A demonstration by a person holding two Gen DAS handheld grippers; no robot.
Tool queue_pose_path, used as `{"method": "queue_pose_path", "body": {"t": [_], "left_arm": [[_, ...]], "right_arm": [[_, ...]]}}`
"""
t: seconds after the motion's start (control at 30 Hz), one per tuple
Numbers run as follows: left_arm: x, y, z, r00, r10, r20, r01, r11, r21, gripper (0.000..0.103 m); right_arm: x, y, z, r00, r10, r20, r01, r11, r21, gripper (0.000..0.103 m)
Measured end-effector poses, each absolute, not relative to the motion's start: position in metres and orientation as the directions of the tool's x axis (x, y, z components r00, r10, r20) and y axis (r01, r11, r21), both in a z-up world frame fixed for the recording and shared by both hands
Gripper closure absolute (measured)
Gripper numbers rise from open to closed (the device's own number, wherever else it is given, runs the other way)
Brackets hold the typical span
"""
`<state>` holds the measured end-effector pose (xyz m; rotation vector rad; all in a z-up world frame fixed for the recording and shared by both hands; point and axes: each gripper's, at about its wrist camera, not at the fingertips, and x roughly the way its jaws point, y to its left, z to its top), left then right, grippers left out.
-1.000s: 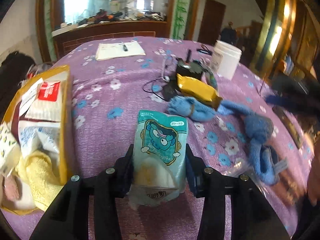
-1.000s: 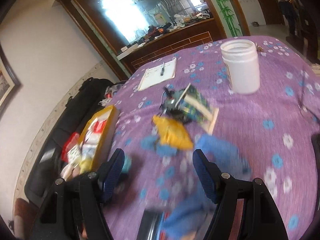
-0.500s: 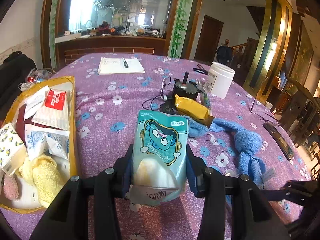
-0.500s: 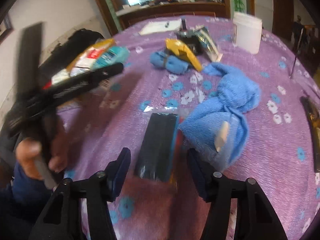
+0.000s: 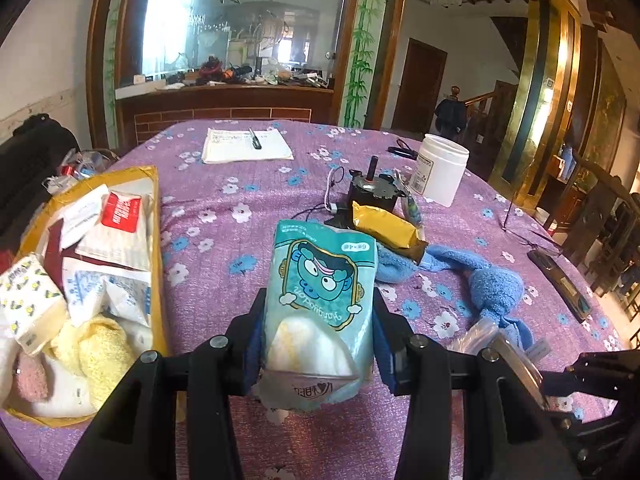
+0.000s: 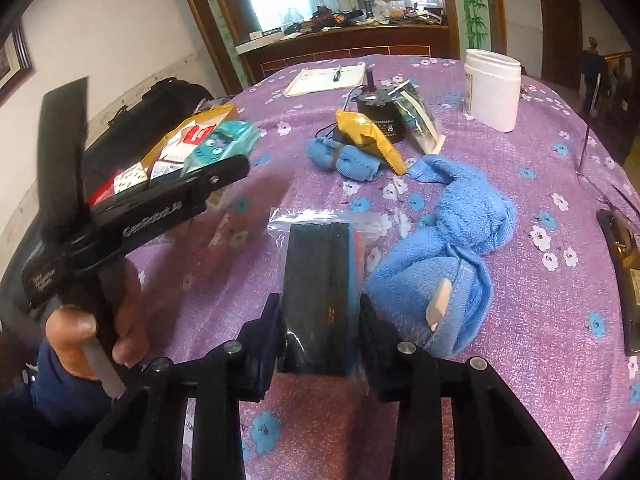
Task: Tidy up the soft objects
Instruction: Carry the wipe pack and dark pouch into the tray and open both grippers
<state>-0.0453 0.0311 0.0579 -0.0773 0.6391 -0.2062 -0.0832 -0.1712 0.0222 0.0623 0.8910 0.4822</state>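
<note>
Left hand-held gripper (image 5: 318, 338) clamped a teal packet (image 5: 322, 312) above the counter (image 5: 248, 184), right hand-held gripper (image 6: 320, 332) closing around a bagged black bundle (image 6: 320, 276) beside a blue towel (image 6: 448, 252)

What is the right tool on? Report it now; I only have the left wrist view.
Observer: The right tool straddles a clear bag holding a folded black item. Its jaws are closing, with the pads at the bag's sides.
Operator: Tell me what crowds that bag.
Observer: The blue towel lies just to the right of it, with a white tag near the tool.
Operator: Check my left tool from outside.
Observer: A hand in a dark blue sleeve grips the handle of the left tool.
</note>
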Motion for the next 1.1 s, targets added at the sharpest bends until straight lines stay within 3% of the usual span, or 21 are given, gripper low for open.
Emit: {"method": "queue_pose_path", "body": {"t": [0.57, 0.97, 1.1], "left_arm": [[-0.058, 0.105, 0.097, 0.832, -0.119, -0.542, 0.032, 0.985, -0.167, 0.058], [-0.042, 0.207, 0.111, 0.81, -0.01, -0.587, -0.125, 0.974, -0.189, 0.058], [-0.018, 0.239, 0.102, 0.77, -0.009, -0.638, -0.171, 0.96, -0.22, 0.058]], "right_arm": [[-0.066, -0.127, 0.054, 0.498, 0.534, -0.683, -0.47, 0.828, 0.305, 0.063], [-0.043, -0.041, 0.086, 0.436, 0.593, -0.677, -0.593, 0.755, 0.28, 0.063], [-0.024, -0.005, 0.094, 0.42, 0.61, -0.672, -0.614, 0.736, 0.285, 0.063]]}}
